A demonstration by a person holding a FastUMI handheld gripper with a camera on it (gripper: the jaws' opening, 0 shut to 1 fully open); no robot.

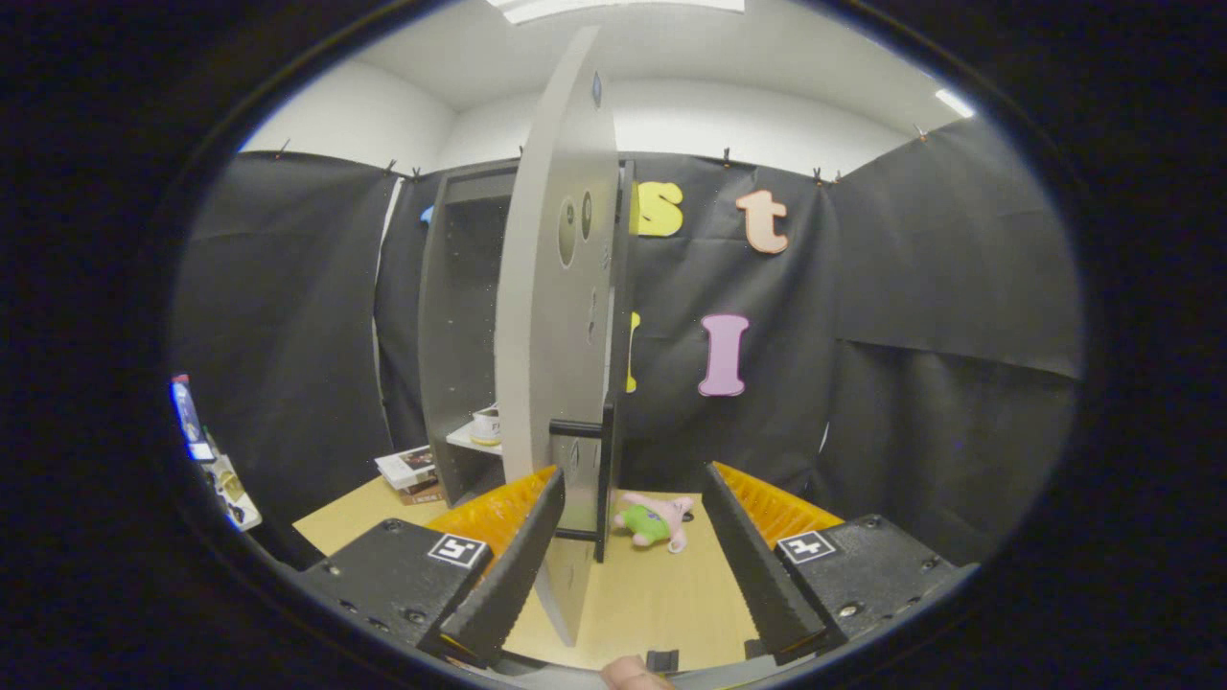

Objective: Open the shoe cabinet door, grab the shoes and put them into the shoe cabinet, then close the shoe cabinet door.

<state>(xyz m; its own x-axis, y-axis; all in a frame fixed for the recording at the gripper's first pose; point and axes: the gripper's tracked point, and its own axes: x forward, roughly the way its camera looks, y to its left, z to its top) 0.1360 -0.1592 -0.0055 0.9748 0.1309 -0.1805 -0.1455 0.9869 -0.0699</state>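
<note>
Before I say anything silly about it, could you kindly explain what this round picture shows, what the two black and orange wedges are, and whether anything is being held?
The picture comes from a camera riding on hand-held tongs, looking forward along their two fingers; those are your black and orange wedges. A person carries the tool: a fingertip peeks in below. Ahead stands a grey shoe cabinet with its door swung open, edge-on to the camera. The tongs are open, with the door's lower edge and black handle between the fingers, close to one of them; nothing is clamped. On the wooden floor beyond lies a pink and green plush toy. A cup sits on a cabinet shelf, and books lie beside the cabinet.
</note>
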